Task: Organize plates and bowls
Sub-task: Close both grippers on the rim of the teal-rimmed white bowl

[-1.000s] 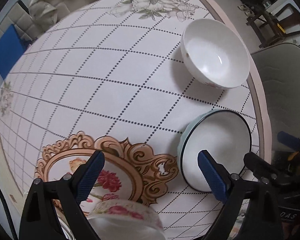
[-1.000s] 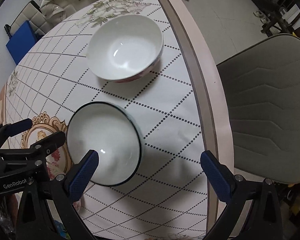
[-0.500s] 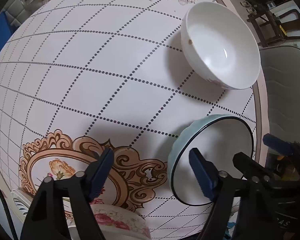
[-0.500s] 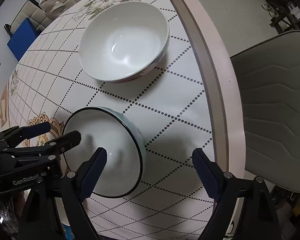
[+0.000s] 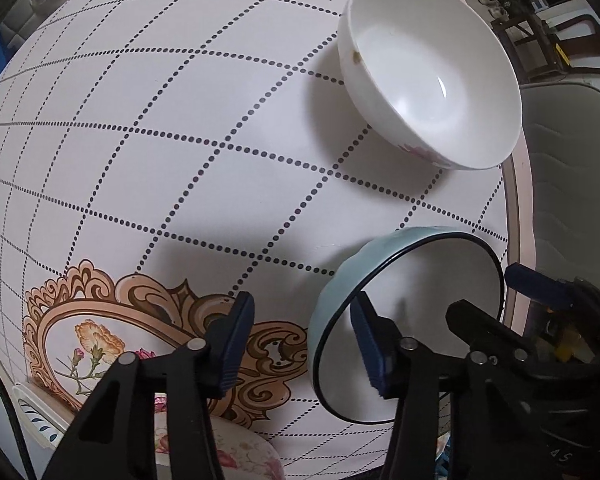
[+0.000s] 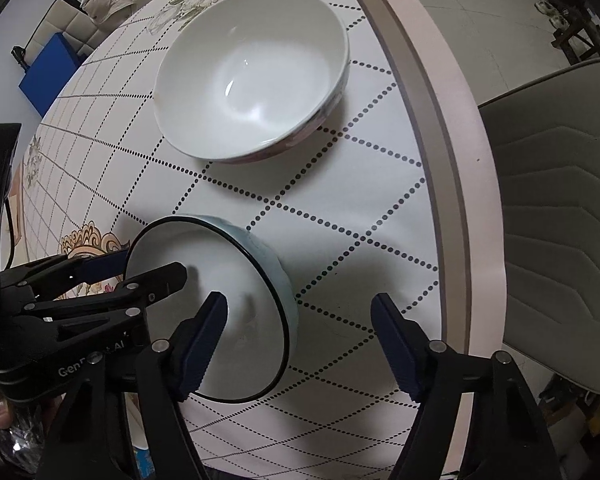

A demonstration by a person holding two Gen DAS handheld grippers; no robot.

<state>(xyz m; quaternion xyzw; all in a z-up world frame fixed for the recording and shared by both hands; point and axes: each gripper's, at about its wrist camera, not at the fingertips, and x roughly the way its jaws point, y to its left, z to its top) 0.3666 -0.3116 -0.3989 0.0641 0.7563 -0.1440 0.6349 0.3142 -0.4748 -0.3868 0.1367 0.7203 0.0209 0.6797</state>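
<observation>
A pale blue bowl with a dark rim [image 5: 420, 312] [image 6: 220, 300] stands on the table near its right edge. A larger white bowl with pink flowers [image 5: 432, 92] [image 6: 252, 72] stands behind it. My left gripper [image 5: 300, 340] is open and straddles the blue bowl's left rim, one finger inside, one outside. My right gripper [image 6: 300, 340] is open and straddles the bowl's right rim the same way. The left gripper also shows in the right wrist view [image 6: 136, 268], the right one in the left wrist view [image 5: 500, 300].
A floral dish [image 5: 240, 456] and a white plate with blue marks [image 5: 32, 408] lie at the near table edge. A grey chair [image 6: 560, 220] stands by the table's [image 6: 380, 160] right edge. A blue box [image 6: 46, 76] sits beyond the far left.
Both grippers have moved down and forward onto the blue bowl and have narrowed around its opposite rims. The bowls have not moved.
</observation>
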